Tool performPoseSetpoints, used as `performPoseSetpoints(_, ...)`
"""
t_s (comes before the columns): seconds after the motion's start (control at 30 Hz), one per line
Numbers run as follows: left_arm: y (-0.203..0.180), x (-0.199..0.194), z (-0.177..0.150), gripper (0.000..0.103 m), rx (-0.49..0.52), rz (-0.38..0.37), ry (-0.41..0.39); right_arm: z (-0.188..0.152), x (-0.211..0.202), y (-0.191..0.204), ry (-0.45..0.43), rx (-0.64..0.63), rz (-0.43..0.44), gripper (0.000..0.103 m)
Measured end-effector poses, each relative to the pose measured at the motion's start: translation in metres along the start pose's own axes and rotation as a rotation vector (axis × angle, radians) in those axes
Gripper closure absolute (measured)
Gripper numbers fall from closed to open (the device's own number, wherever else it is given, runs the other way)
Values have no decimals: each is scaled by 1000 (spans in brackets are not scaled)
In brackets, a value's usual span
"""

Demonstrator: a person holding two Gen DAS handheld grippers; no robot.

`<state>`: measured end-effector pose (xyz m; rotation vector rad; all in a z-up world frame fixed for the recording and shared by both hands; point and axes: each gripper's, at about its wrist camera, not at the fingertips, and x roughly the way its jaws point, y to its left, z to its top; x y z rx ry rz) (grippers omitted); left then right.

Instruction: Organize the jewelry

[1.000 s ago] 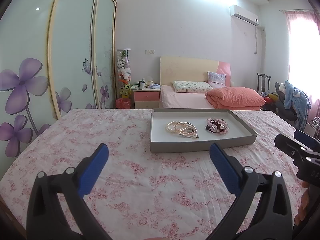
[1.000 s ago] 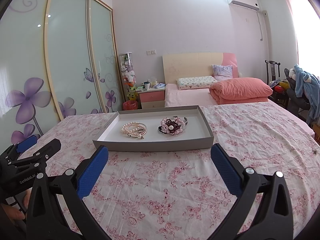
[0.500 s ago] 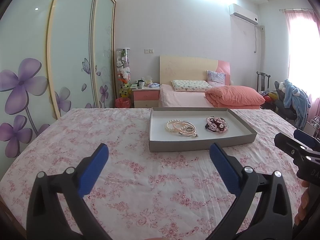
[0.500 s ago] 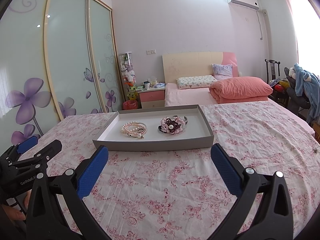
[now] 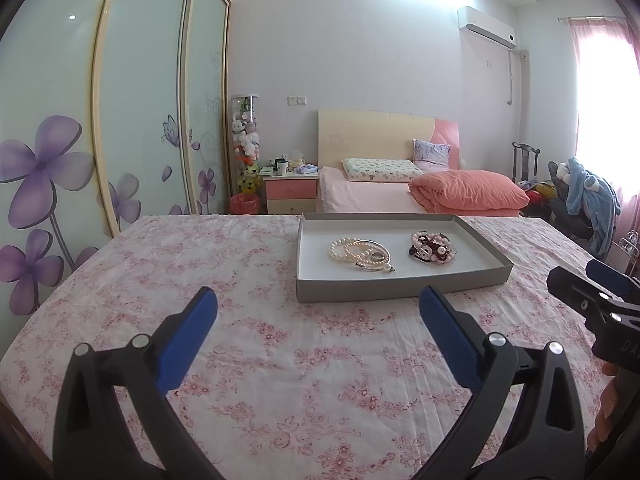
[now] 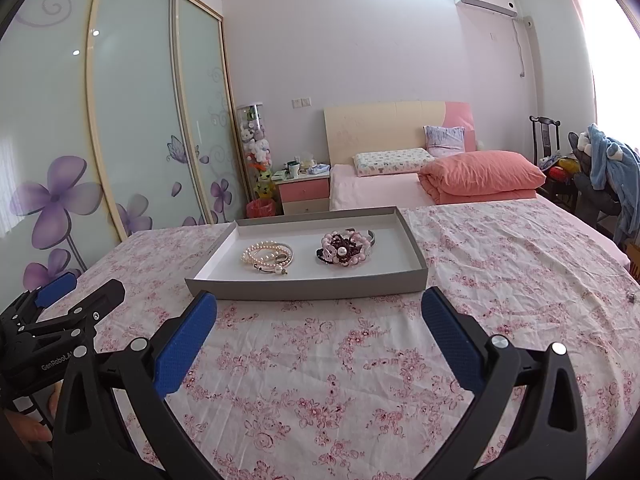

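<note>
A shallow grey tray (image 5: 404, 285) (image 6: 308, 290) lies on a table under a pink floral cloth. Inside lie a heap of pearl bracelets with a silver bangle (image 5: 360, 254) (image 6: 267, 257) on the left and a pink and dark beaded piece (image 5: 432, 247) (image 6: 345, 250) on the right. My left gripper (image 5: 318, 322) is open and empty, just short of the tray's near left corner. My right gripper (image 6: 319, 322) is open and empty, in front of the tray's near wall. Each gripper shows at the edge of the other's view.
The floral cloth (image 6: 360, 360) covers the whole table. A small dark item (image 6: 632, 297) lies on it at the far right. Behind are a bed with an orange quilt (image 5: 468, 192), a pink nightstand (image 5: 292, 194), sliding wardrobe doors (image 5: 120, 120) on the left, and a chair with blue clothes (image 5: 588, 204).
Both views have shifted only slightly; the tray sits a touch lower and nearer in the left wrist view. Both grippers stay open and empty.
</note>
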<state>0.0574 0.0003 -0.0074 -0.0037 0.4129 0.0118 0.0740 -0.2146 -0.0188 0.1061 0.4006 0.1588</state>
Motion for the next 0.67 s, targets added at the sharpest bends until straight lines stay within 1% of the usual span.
performPoseSetpoints(0.3, -1, 0, -2, 4, 2, 12, -4, -5, 0, 1, 5, 4, -1, 2)
performPoseSetpoints(0.67, 1, 2, -2, 4, -1, 7, 4, -4, 0, 0, 5, 4, -1, 2)
